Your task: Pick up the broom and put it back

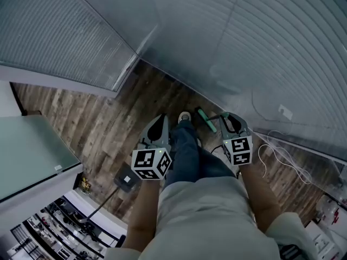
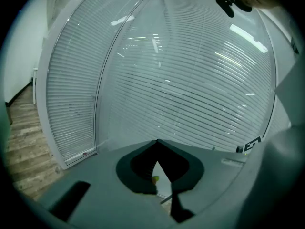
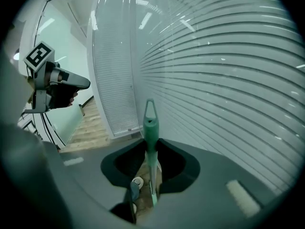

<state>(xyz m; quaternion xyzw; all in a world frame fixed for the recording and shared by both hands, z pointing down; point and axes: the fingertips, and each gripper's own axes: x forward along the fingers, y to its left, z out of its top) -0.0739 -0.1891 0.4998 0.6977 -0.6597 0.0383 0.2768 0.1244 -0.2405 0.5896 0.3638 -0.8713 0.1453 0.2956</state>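
Observation:
The broom shows as a slim green handle (image 3: 150, 132) with a loop at its top. It stands upright between the jaws of my right gripper (image 3: 151, 162), which is shut on it. In the head view the green handle (image 1: 206, 121) slants down toward the floor just left of my right gripper (image 1: 227, 116). The broom's head is hidden. My left gripper (image 1: 162, 119) hangs over the floor beside my leg. Its jaws meet at the tips with nothing between them (image 2: 157, 149). From the right gripper view, my left gripper (image 3: 87, 84) is off to the left, apart from the broom.
A curved wall of white blinds (image 1: 260, 53) runs close ahead and to the right, above a wood plank floor (image 1: 103, 123). A white cable (image 1: 277, 155) lies on the floor at the right. A grey square base with a pole (image 1: 126, 180) and a glass-topped desk (image 1: 27, 150) stand at the left.

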